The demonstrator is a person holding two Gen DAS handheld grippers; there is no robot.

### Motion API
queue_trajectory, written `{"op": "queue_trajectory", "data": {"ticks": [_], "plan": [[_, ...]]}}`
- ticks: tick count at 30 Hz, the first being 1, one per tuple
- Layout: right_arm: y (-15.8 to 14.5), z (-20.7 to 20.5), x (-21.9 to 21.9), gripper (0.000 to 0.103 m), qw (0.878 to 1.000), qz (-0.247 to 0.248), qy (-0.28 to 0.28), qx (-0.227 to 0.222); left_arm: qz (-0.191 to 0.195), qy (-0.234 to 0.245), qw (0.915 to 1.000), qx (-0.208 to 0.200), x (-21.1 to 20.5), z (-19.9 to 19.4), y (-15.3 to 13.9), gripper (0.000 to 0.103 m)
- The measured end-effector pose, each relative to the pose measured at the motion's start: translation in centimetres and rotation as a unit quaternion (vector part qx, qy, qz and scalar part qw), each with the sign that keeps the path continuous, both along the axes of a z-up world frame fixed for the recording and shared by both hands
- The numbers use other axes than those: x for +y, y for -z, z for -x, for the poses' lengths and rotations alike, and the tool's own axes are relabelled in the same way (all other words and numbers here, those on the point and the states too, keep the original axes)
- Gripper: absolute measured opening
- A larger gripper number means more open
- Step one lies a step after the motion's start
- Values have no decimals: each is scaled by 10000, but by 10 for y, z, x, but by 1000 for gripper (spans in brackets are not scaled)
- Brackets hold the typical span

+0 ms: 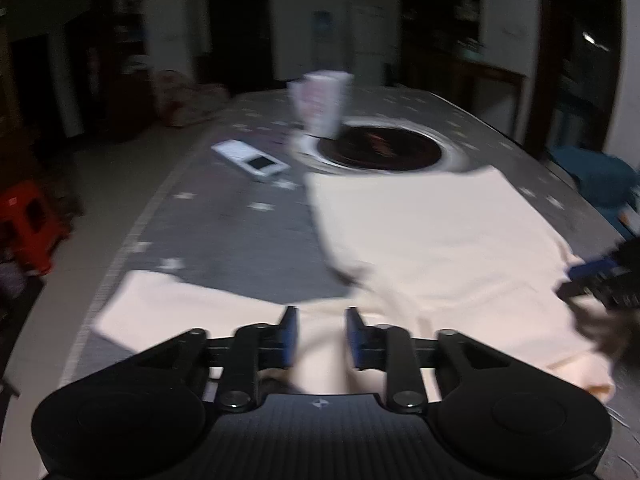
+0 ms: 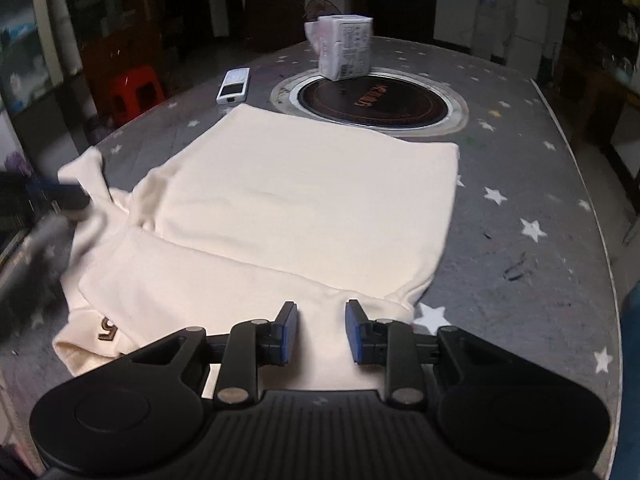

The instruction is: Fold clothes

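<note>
Cream garment (image 2: 304, 200) is lying partly folded on the grey star-print table (image 2: 520, 184), in front of the round black cooktop (image 2: 376, 100); left sleeve is trailing out toward the table's left edge; my left gripper (image 1: 322, 334) is sitting with fingers spread, cloth showing in the gap, not pinching it; view is blurring; my right gripper (image 2: 322, 330) is also standing apart over the near hem, gripping nothing; white remote (image 2: 234, 85) is lying left of the cooktop, white box (image 2: 346, 48) standing on its far rim; red stool (image 2: 136, 90) is sitting on the floor off the left side.
</note>
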State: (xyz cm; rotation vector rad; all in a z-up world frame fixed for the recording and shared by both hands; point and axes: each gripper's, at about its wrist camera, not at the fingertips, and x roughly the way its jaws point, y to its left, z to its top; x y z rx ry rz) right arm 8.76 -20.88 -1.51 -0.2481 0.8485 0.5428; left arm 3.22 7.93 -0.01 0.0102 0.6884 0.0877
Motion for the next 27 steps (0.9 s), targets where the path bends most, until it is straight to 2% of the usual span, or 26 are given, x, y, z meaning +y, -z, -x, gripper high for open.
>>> {"op": "queue_trajectory", "data": {"ticks": [1, 4, 9, 11, 15, 17, 19, 21, 23, 24, 27], "plan": [[-2, 2, 5, 27, 10000, 14, -57, -32, -25, -170, 9998, -45, 9, 2, -2, 51], [-8, 8, 24, 27, 9992, -69, -380, 26, -88, -726, 9973, 2, 40, 1, -3, 56], [-12, 21, 67, 27, 9937, -38, -1110, 125, -49, -1564, 9876, 159, 87, -12, 4, 65], [-12, 25, 85, 27, 9906, -92, -1352, 202, 82, -1765, 9840, 242, 102, -16, 8, 66], [-8, 30, 112, 26, 9856, -169, -1639, 382, 277, -1811, 9825, 340, 117, -24, 15, 67], [-4, 29, 120, 27, 9859, -159, -1623, 382, 396, -1800, 9821, 391, 123, -27, 19, 64], [-1, 27, 125, 27, 9870, -219, -1530, 448, 529, -1752, 9820, 464, 127, -30, 24, 48], [0, 25, 126, 27, 9880, -216, -1464, 445, 553, -1740, 9819, 496, 126, -31, 27, 42], [-1, 26, 127, 25, 9889, -170, -1411, 431, 546, -1703, 9829, 435, 125, -29, 27, 28], [-1, 25, 127, 23, 9894, -174, -1377, 417, 592, -1691, 9829, 415, 126, -28, 26, 16], [-4, 25, 127, 11, 9911, -221, -1264, 370, 709, -1710, 9822, 330, 127, -26, 23, 10]]}}
